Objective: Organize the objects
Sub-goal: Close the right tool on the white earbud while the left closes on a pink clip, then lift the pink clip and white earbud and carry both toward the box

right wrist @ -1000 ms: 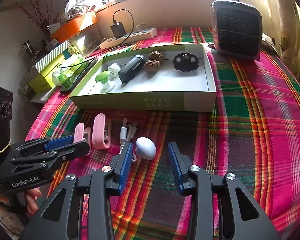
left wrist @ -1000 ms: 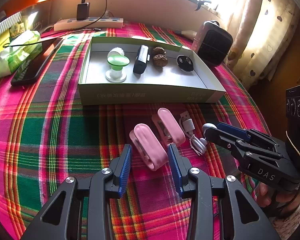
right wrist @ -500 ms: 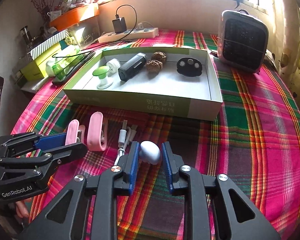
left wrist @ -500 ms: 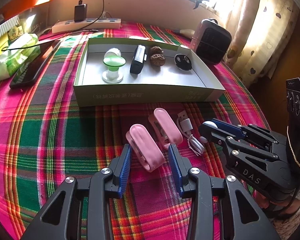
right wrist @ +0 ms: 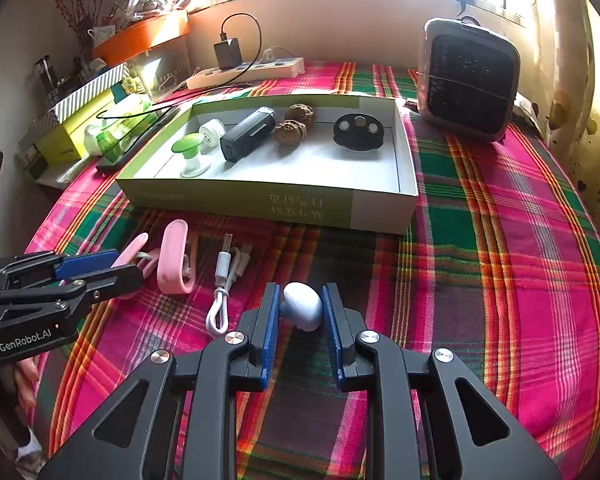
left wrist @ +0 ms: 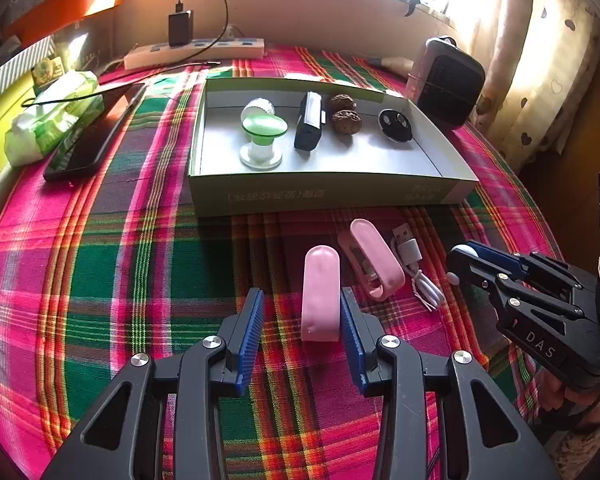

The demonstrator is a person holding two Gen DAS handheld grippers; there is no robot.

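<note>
Outside the box [right wrist: 340,212]: 2 pink clips [left wrist: 321,292] [left wrist: 376,256], 1 white cable [right wrist: 224,280], 1 white egg-shaped piece [right wrist: 302,306]. Inside: 2 walnuts [right wrist: 291,132] [right wrist: 300,113], 1 black case [right wrist: 247,133].

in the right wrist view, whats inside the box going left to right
green stand → white cap → black case → near walnut → black disc. The far walnut sits behind the near one, so it is left out of the order.
</note>
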